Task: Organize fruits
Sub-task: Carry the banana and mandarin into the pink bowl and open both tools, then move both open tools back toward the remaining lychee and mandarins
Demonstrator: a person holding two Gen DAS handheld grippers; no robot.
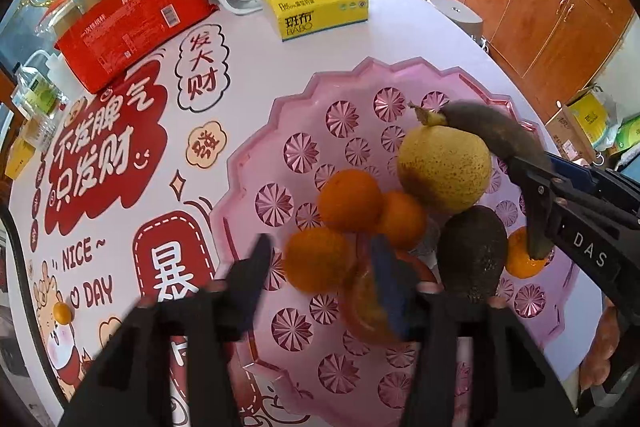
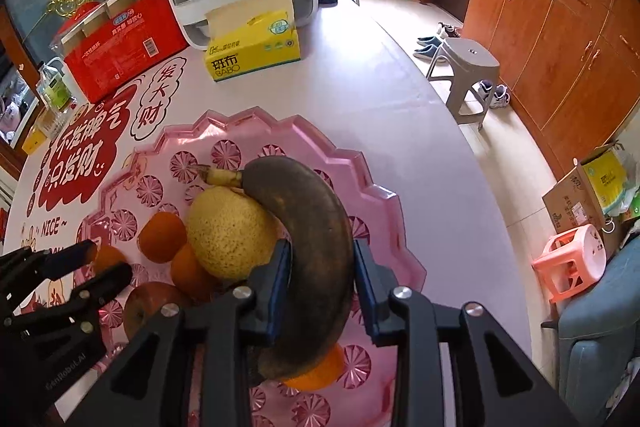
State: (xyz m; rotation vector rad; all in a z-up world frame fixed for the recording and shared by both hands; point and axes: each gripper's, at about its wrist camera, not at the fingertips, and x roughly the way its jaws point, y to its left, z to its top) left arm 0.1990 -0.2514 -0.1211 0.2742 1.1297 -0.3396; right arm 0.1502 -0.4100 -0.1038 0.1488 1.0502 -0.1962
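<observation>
BABO tissue box (image 2: 256,51) behind banana-clamping right gripper (image 2: 322,267)

Pear (image 1: 445,169) and oranges (image 1: 350,200) in tray (image 1: 256,163)

Both wrist views close above, sharing pink tray (image 1: 256,155) (image 2: 384,211)

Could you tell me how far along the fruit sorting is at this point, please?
Mostly done: a pear, several oranges and an avocado already sit in the pink tray. In hand: the right claw grips a browned banana above the tray. The left claw hovers open. Left: setting the banana down.
</observation>
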